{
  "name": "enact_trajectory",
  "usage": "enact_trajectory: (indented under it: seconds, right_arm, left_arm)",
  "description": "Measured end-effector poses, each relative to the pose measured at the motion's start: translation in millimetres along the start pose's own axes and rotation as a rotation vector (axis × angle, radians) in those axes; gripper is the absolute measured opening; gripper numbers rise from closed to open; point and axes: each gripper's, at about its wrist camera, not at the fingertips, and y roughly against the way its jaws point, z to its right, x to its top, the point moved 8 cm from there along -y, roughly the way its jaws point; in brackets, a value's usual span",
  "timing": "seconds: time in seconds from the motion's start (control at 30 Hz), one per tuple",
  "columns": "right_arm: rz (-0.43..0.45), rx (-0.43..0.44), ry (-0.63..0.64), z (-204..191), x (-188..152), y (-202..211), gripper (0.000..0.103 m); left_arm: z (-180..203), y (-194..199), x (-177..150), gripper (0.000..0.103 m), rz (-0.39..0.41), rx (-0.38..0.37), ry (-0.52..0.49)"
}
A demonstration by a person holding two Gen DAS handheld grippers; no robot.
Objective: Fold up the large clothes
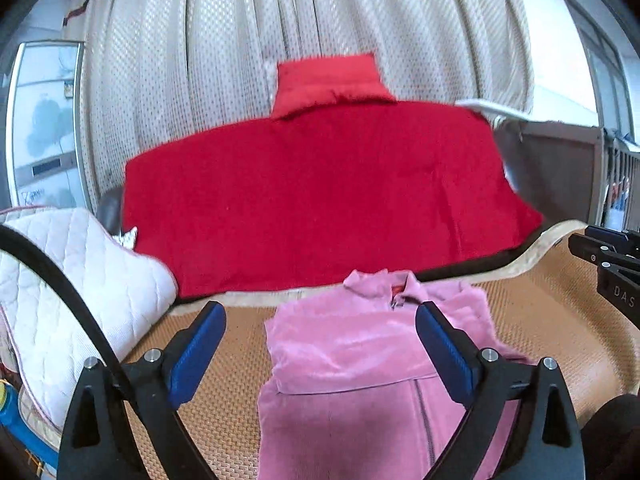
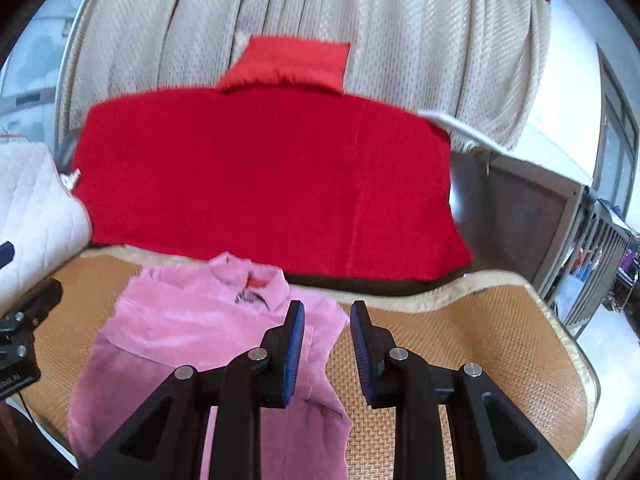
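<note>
A pink velvet zip jacket point(image 1: 352, 364) lies flat on the woven bamboo mat point(image 1: 532, 320), collar towards the far side, sleeves folded in over the body. It also shows in the right wrist view point(image 2: 192, 340). My left gripper point(image 1: 320, 336) is wide open and empty, held above the jacket's chest. My right gripper point(image 2: 327, 336) is open by a narrow gap with nothing between its pads, held over the jacket's right edge. The right gripper's body shows at the right edge of the left wrist view point(image 1: 612, 256).
A red blanket point(image 1: 320, 192) with a red pillow point(image 1: 328, 84) lies behind the mat. A white quilted cushion point(image 1: 72, 292) sits at the left. Beige curtains point(image 1: 320, 20) hang at the back. A wooden bed frame point(image 2: 532, 216) and floor lie to the right.
</note>
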Motion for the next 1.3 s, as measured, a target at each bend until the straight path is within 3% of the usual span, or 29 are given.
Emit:
enact_trajectory:
  seconds: [0.2, 0.27, 0.33, 0.4, 0.47, 0.93, 1.3]
  right_arm:
    - [0.09, 0.043, -0.029, -2, 21, 43, 0.028]
    - [0.123, 0.056, -0.049, -1, 28, 56, 0.036]
    - [0.157, 0.07, -0.058, -2, 34, 68, 0.095]
    - [0.264, 0.074, -0.062, -4, 43, 91, 0.096]
    - [0.296, 0.047, -0.031, -9, 48, 105, 0.096]
    - [0.346, 0.049, 0.0, -24, 71, 161, 0.096]
    - [0.308, 0.062, -0.019, -21, 72, 158, 0.096]
  left_arm:
    - [-5, 33, 17, 0.096, 0.059, 0.013, 0.006]
    - [-8, 43, 22, 0.096, 0.079, 0.022, 0.006]
    - [-12, 54, 28, 0.096, 0.1, 0.028, 0.008]
    - [-16, 63, 32, 0.096, 0.114, 0.029, 0.013]
    - [-18, 71, 36, 0.096, 0.121, 0.029, 0.019]
    - [-41, 122, 57, 0.098, 0.225, 0.057, 0.034]
    - [-41, 125, 57, 0.098, 0.232, 0.057, 0.036]
